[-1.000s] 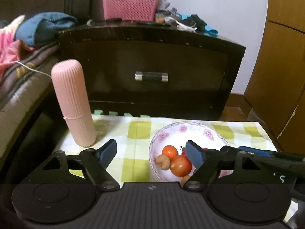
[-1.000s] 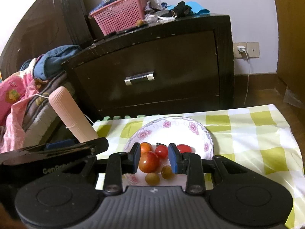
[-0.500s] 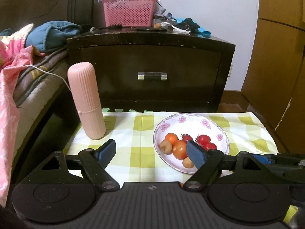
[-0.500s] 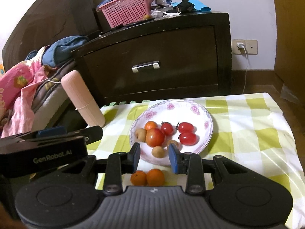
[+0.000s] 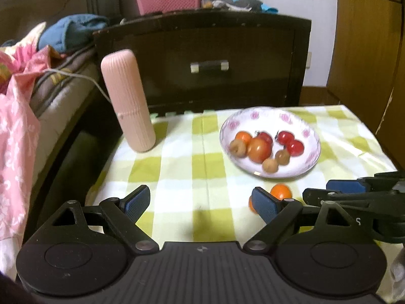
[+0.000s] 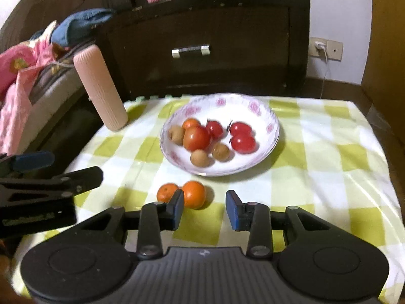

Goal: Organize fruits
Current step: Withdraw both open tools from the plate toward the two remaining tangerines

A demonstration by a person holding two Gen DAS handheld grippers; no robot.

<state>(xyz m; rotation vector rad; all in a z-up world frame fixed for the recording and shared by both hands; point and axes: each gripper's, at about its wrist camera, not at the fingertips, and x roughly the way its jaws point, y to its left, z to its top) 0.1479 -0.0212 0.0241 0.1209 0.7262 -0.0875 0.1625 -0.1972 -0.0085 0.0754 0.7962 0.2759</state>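
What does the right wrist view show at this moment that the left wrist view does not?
Only the right wrist view shows both oranges whole on the cloth, a wall socket with a plugged-in charger, and the right gripper, its jaws opening with nothing between them.

Only the left wrist view shows the left gripper, its jaws opening and empty; one finger hides most of one orange.

Both show the flowered plate holding tomatoes and small brown fruits, the upright pink case, the checked tablecloth and the dark drawer cabinet.
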